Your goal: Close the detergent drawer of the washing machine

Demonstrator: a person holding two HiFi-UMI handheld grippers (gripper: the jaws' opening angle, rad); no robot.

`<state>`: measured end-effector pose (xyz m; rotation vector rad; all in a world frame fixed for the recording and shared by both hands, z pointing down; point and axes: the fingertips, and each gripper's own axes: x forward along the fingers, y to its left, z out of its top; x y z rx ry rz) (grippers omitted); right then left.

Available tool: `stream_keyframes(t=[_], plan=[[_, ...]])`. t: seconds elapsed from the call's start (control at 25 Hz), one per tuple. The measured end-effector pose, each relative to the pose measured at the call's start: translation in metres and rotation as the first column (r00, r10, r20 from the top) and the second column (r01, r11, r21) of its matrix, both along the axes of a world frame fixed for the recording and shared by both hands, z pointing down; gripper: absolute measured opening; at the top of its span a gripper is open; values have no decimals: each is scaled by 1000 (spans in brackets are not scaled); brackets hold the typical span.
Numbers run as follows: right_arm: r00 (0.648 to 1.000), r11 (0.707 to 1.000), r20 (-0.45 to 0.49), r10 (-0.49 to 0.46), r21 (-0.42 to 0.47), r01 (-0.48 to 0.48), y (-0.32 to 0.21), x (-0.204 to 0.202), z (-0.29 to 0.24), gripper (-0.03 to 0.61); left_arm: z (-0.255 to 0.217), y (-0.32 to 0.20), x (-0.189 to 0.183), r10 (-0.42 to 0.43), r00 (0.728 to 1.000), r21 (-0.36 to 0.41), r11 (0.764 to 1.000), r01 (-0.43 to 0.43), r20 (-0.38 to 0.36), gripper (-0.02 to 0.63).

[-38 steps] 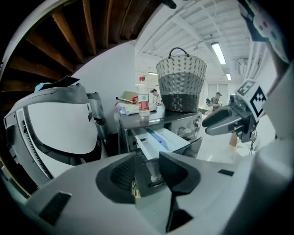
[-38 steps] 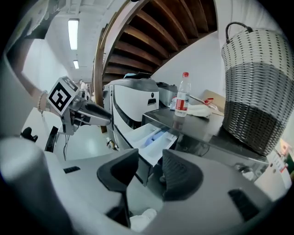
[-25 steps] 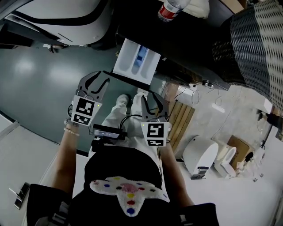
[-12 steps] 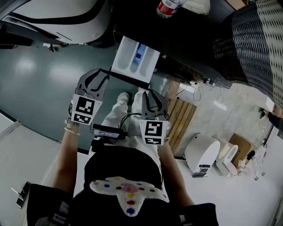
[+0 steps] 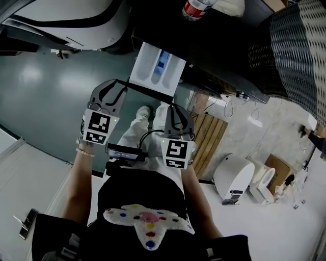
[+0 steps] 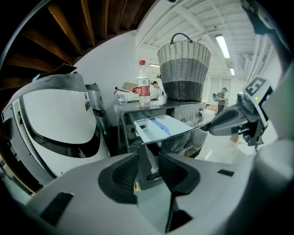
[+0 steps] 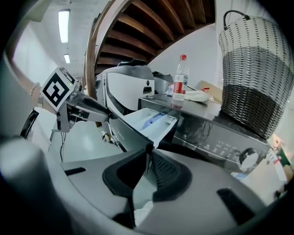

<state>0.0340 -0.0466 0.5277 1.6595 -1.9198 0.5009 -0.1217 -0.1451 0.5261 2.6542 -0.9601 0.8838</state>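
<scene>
The white detergent drawer point(image 5: 155, 69) with a blue compartment stands pulled out of the dark washing machine point(image 5: 219, 56). My left gripper point(image 5: 108, 90) hangs open just short of the drawer's left front, with nothing between its pads point(image 6: 120, 176). My right gripper point(image 5: 174, 109) sits below the drawer's right front corner. Its jaws have just been closing and now leave only a narrow slit with nothing in it point(image 7: 148, 153). The drawer point(image 7: 151, 120) shows right beyond those tips, and it also lies ahead in the left gripper view point(image 6: 161, 127).
A water bottle point(image 5: 196, 10) and a wicker basket point(image 5: 295, 51) stand on top of the machine. A large white appliance point(image 5: 66, 20) is to the left. A wooden pallet point(image 5: 206, 135) and a white device point(image 5: 232, 181) are on the floor to the right.
The right gripper's jaws have narrowed from wide open to a thin slit. Both hands have stayed where they were, and the drawer has not moved.
</scene>
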Motion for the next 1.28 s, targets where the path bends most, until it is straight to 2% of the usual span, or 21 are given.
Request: stream_keyframes(t=[0.6,1.28], plan=[[1000,1000,4,-24,11,24,-19,7,-2,43,-3,-20,7,-51,999,20,999,50,7,146],[999,998,13,-50,27,50,-78,36,-4,41,-5,-77,34,-148,989,61,987,146,24,141]])
